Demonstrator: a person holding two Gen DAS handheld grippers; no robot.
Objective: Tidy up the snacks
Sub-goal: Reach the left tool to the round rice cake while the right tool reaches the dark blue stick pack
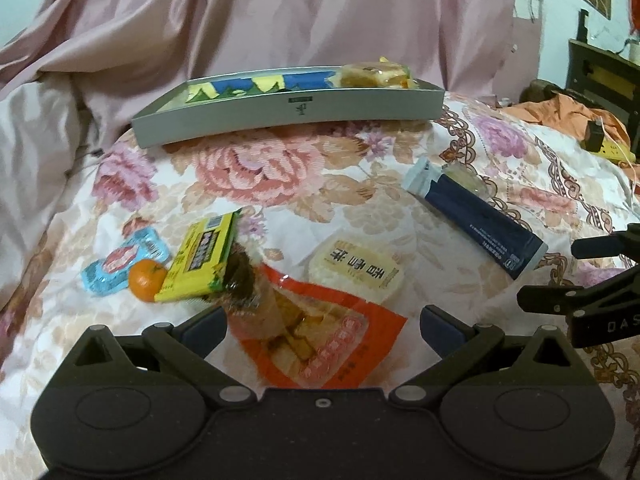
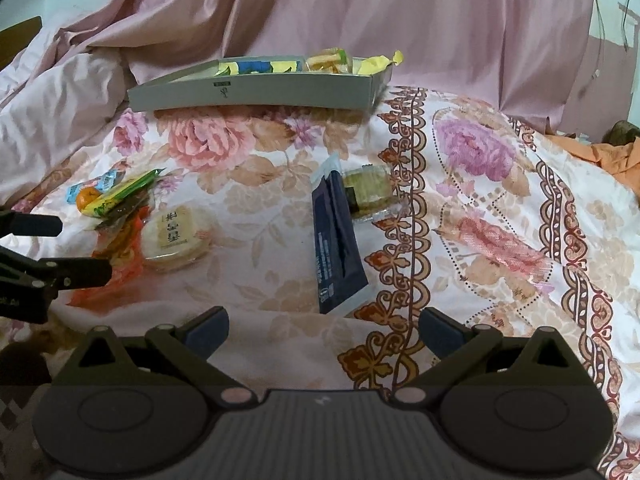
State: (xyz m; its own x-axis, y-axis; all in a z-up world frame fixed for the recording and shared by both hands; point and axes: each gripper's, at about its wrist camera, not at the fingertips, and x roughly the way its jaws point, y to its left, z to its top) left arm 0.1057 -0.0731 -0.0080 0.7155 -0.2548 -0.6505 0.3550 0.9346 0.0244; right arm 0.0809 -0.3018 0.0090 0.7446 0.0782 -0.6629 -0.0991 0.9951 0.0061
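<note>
A shallow grey box [image 1: 288, 110] [image 2: 256, 94] lies at the far side of the flowered bedspread with a few wrapped snacks [image 1: 376, 74] inside. Loose snacks lie in front: an orange packet [image 1: 320, 340], a round pale cake [image 1: 356, 270] [image 2: 176, 236], a yellow-green packet [image 1: 200, 260] [image 2: 120, 196], a small orange [image 1: 146, 280], a blue candy wrapper [image 1: 120, 264], a dark blue packet [image 1: 476, 220] [image 2: 338, 248] and a clear-wrapped biscuit [image 2: 370, 192]. My left gripper [image 1: 322, 328] is open just above the orange packet. My right gripper [image 2: 322, 328] is open over bare cloth, short of the dark blue packet.
Pink bedding [image 1: 280, 12] is heaped behind the box. An orange cloth [image 1: 568, 110] and dark furniture [image 1: 604, 76] sit at the far right. The right gripper's body [image 1: 592, 296] shows at the left wrist view's right edge; the left gripper's body [image 2: 36, 272] at the right wrist view's left edge.
</note>
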